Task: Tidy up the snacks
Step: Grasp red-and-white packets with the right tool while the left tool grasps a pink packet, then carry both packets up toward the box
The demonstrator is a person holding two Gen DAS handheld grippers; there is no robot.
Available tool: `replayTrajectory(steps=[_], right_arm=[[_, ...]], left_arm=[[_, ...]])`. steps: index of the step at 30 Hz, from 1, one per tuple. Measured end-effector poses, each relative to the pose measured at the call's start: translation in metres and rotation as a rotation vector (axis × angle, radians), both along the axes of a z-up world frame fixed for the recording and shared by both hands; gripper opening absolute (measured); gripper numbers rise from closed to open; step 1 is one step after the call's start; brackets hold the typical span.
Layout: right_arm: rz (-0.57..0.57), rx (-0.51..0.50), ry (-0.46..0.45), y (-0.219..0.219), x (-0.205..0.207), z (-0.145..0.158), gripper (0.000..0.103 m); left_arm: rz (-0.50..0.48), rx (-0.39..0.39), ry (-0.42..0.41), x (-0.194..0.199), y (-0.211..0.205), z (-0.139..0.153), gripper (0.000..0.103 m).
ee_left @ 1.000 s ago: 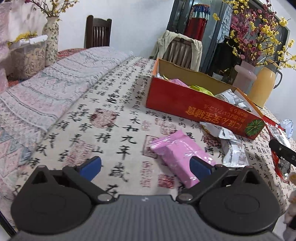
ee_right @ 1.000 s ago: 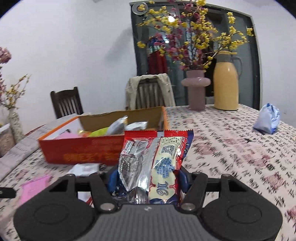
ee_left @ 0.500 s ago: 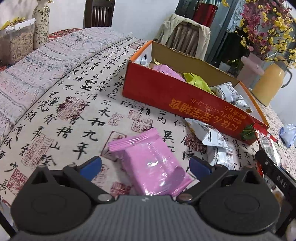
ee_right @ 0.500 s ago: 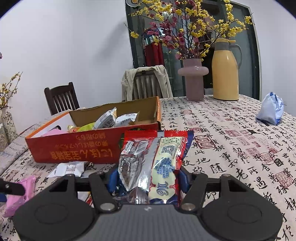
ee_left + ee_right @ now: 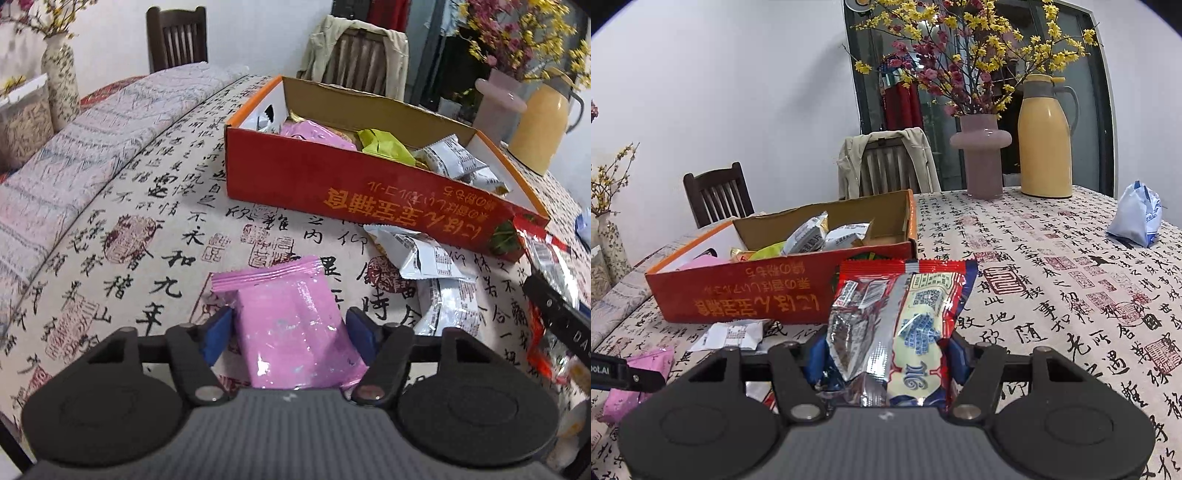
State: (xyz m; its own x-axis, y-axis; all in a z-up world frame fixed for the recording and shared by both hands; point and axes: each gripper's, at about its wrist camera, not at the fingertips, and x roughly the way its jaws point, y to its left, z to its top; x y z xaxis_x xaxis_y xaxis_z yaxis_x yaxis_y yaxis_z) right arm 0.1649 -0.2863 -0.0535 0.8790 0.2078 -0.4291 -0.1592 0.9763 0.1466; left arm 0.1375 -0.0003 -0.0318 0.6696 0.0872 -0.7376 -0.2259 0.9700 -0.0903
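pink packet (image 5: 291, 325) between left tongs (image 5: 291, 334) | closing | contact seemingly made

Pink packet (image 5: 295, 325): near end hidden under gripper body. Red packet (image 5: 905, 328): base hidden likewise. Box (image 5: 351, 192) print too small.

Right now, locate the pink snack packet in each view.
Left wrist: pink snack packet lies bottom centre, between the left gripper's jaws.
Right wrist: far lower left, partly behind the left gripper's black finger.
Shared landmark: red cardboard box, just beyond the packet.
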Motion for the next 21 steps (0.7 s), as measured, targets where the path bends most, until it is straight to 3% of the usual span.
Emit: replayTrajectory(steps=[4, 6, 8, 11, 14, 17, 21], right_arm=[[0.001, 0.000, 0.000, 0.000, 0.000, 0.000, 0.062], [0.000, -0.001, 0.000, 0.000, 0.000, 0.000, 0.062], [0.000, 0.000, 0.000, 0.000, 0.000, 0.000, 0.062], [0.000, 0.000, -0.001, 0.000, 0.000, 0.000, 0.062], [0.001, 0.000, -0.001, 0.000, 0.000, 0.000, 0.062], [0.002, 0.001, -0.002, 0.000, 0.000, 0.000, 0.062], [0.005, 0.004, -0.006, 0.002, -0.001, 0.000, 0.062]], left_arm=[[-0.019, 0.027, -0.002, -0.001, 0.002, -0.001, 0.067], [-0.018, 0.024, -0.004, -0.003, 0.002, 0.000, 0.071], [-0.019, 0.019, -0.008, -0.006, 0.001, -0.001, 0.082], [-0.015, 0.026, -0.003, -0.007, -0.002, -0.005, 0.084], [-0.006, 0.055, -0.020, -0.009, -0.004, -0.007, 0.079], [0.000, 0.083, -0.041, -0.011, -0.006, -0.007, 0.063], [-0.019, 0.081, -0.054, -0.014, -0.003, -0.006, 0.063]])
